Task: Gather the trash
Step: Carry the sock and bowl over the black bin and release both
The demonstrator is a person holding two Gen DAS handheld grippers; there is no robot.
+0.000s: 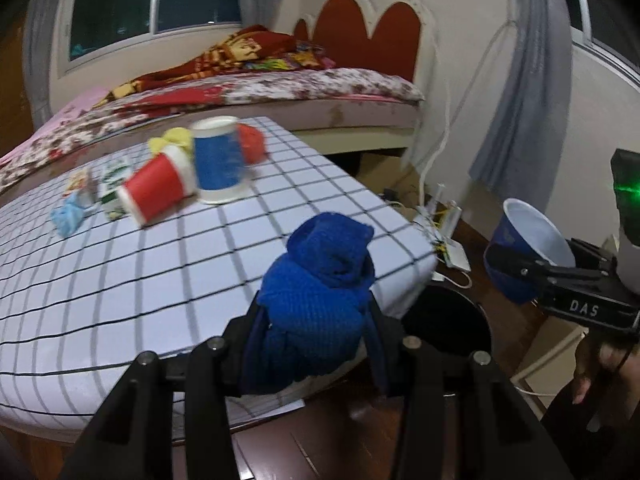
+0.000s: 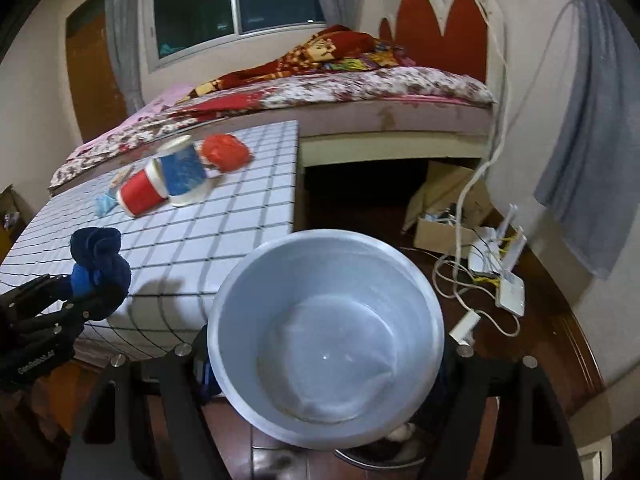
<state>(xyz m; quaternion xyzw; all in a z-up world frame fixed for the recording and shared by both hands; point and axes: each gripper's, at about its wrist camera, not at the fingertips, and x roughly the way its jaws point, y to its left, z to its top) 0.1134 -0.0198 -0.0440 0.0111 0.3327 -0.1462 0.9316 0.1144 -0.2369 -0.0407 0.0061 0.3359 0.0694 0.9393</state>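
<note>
Jaws of the left gripper (image 1: 316, 320) are clamping a bunched blue cloth (image 1: 320, 276) over the checkered table (image 1: 120, 300) edge, while the right gripper (image 2: 324, 364) is pinching a blue paper cup (image 2: 326, 340) (white inside). Farther back, a red cup (image 1: 154, 190) is lying beside an upturned blue cup (image 1: 218, 160).

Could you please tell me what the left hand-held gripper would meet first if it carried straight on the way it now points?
Probably the checked tabletop: the left hand-held gripper, shut on a blue knitted cloth, points across its corner towards the upside-down blue paper cup; depth is unclear.
</note>
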